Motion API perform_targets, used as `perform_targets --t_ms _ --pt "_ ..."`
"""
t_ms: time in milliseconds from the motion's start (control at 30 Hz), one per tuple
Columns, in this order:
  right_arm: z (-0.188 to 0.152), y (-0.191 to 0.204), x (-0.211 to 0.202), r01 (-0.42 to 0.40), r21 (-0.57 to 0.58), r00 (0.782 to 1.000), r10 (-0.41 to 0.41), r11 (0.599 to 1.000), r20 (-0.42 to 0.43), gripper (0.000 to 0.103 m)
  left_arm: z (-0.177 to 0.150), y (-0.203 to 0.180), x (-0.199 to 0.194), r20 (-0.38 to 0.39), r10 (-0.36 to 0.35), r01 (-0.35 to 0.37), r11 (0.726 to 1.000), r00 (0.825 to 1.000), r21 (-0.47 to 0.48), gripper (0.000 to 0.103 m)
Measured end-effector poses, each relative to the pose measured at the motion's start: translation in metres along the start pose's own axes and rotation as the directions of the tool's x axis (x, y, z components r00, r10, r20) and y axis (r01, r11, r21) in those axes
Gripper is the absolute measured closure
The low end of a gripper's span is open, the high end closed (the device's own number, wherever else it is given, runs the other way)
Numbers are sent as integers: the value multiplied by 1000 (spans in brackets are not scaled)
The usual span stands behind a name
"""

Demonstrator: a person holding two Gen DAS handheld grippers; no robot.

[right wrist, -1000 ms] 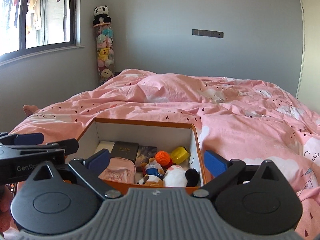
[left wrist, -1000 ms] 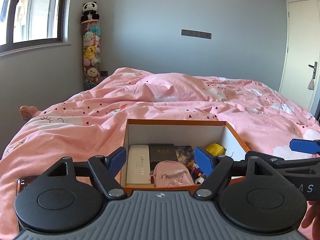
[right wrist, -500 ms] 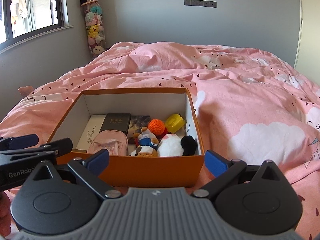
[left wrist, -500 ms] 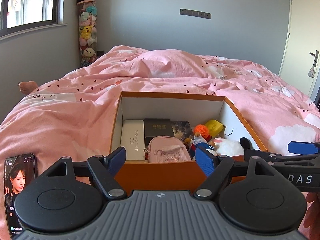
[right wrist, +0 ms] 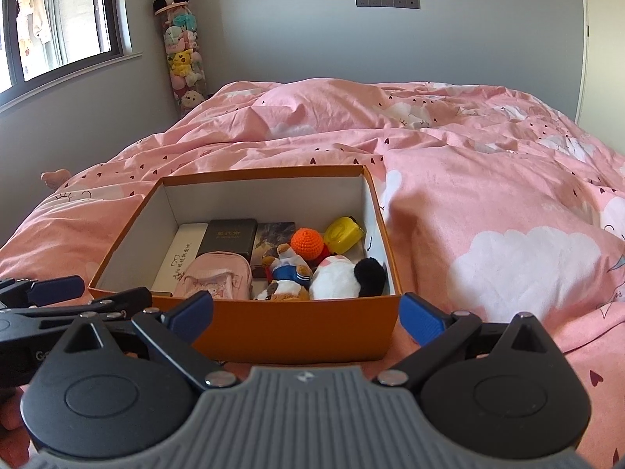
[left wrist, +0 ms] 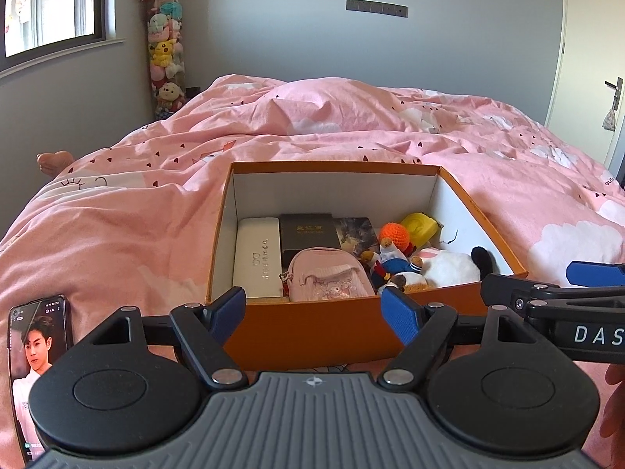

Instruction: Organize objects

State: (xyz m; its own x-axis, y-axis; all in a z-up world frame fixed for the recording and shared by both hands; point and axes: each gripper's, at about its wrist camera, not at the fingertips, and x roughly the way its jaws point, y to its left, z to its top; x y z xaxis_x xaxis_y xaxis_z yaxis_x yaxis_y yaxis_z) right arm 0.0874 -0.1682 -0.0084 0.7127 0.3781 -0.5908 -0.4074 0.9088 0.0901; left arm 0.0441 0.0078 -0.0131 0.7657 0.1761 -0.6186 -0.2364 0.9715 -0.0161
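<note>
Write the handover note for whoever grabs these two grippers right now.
Left gripper: open, empty, in front of the box's near wall.
Right gripper: open, empty, also at the near wall.
Orange box sits on the pink bedspread. Inside: white case, dark box, pink pouch, plush toys, orange ball, yellow item.
Phone lies on the bed left of the box, outside it.
Left: probably the phone.

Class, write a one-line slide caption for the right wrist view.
Open right gripper faces an orange cardboard box of toys on a pink duvet.
</note>
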Motion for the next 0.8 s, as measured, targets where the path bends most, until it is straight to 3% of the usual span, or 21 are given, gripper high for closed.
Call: perform_targets --t_ms 800 --pt "-3 -1 3 1 10 1000 0 1000 -20 2 0 1 1 -4 0 0 1000 1000 11 11"
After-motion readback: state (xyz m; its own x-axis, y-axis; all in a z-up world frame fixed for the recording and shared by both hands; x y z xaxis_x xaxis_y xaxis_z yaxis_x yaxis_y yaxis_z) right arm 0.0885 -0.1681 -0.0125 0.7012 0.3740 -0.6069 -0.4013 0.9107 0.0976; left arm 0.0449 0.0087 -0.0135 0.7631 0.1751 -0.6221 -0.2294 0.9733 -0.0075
